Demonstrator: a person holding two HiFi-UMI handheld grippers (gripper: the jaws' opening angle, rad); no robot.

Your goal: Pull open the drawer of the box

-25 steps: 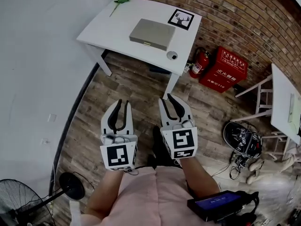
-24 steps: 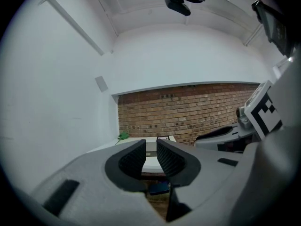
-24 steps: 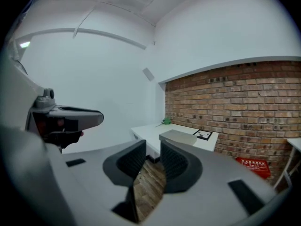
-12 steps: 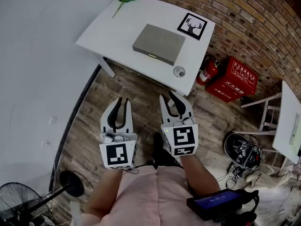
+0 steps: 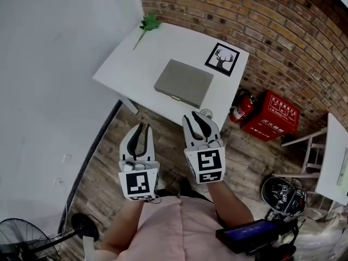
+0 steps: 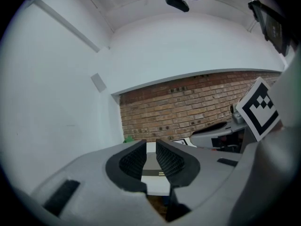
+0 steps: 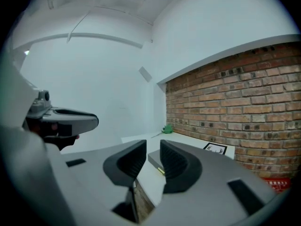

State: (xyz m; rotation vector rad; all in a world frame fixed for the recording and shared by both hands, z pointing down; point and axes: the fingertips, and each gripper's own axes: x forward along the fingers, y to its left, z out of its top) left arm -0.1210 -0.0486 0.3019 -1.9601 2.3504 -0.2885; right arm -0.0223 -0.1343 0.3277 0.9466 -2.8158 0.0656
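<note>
A flat grey box [image 5: 184,83] lies on the white table [image 5: 125,64], its small brass drawer handle [image 5: 175,98] on the near side. The drawer is closed. Both grippers hover over the wooden floor, short of the table's near edge and apart from the box. My left gripper [image 5: 142,126] is open and empty, and its own view frames the box [image 6: 151,166] between the jaws. My right gripper [image 5: 197,117] is also open and empty, close to the table's edge; the box [image 7: 154,159] and handle [image 7: 161,171] show between its jaws.
On the table are a deer picture [image 5: 223,59] and a green sprig [image 5: 148,22], with a small round object [image 5: 205,113] near its front edge. A fire extinguisher [image 5: 243,109] and red case [image 5: 271,116] stand by the brick wall. A fan [image 5: 22,238] is at lower left.
Both grippers and the person have moved forward toward the table, which now lies nearer in the head view. The jaws look unchanged.
</note>
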